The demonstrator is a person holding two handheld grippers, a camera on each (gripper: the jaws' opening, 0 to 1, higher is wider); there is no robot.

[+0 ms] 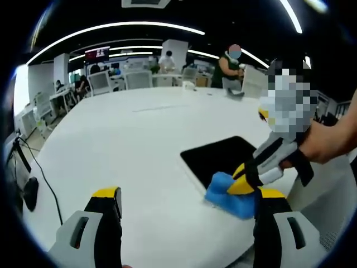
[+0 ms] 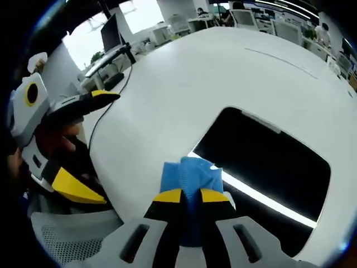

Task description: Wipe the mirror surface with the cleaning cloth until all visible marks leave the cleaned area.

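The right gripper, clamped on the blue cloth, sits at the mirror's near edge, its long glass stretching ahead-right; the left gripper hangs wide, farther off.

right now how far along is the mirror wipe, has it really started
Done: the right gripper is shut on the blue cloth, and the cloth sits at the near edge of the mirror on the white table. In hand: the first contact at that edge. Left: nearly the whole dark surface; marks are too faint to judge here. The left gripper hangs open above the table, holding nothing.
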